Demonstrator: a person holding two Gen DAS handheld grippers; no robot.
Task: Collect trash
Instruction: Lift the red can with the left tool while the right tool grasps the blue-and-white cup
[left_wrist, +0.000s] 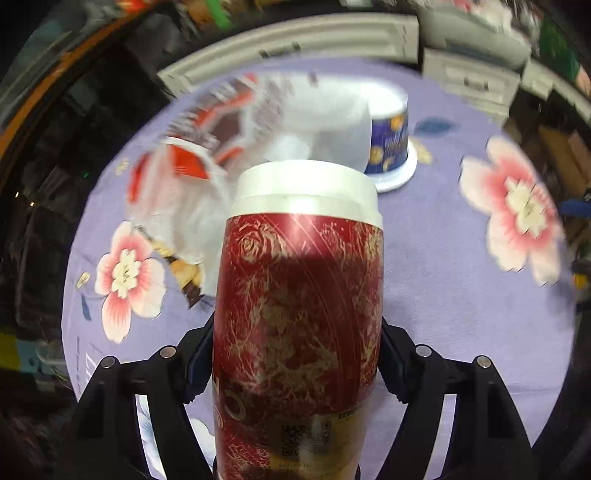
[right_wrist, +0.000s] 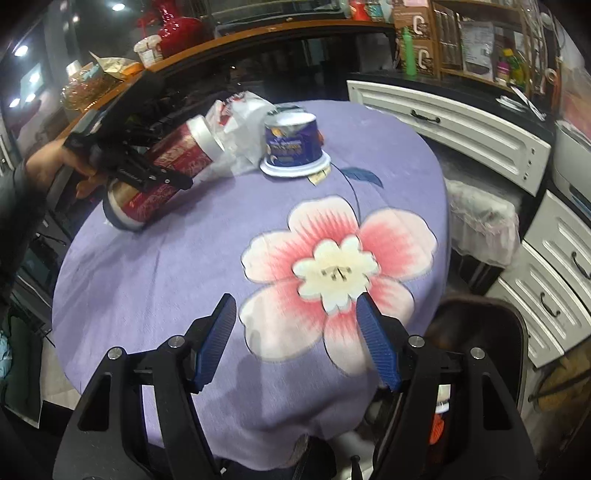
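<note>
A red canister with gold pattern and a white lid (left_wrist: 299, 295) lies tilted between the fingers of my left gripper (left_wrist: 295, 354), whose pads press on its two sides. In the right wrist view a hand holds that left gripper (right_wrist: 147, 173) on the canister (right_wrist: 166, 162) at the table's far left, lid pointing toward a crumpled white plastic bag with red print (right_wrist: 240, 122). An upside-down blue paper cup (right_wrist: 291, 144) stands beside the bag. My right gripper (right_wrist: 297, 339) hovers open over the pink flower on the purple tablecloth (right_wrist: 147, 277), with nothing between its blue pads.
A bin lined with a translucent bag (right_wrist: 484, 221) stands right of the round table, in front of white drawer cabinets (right_wrist: 461, 129). A dark chair back (right_wrist: 480, 339) is at the near right. A wooden counter with a red vase (right_wrist: 177, 29) runs behind.
</note>
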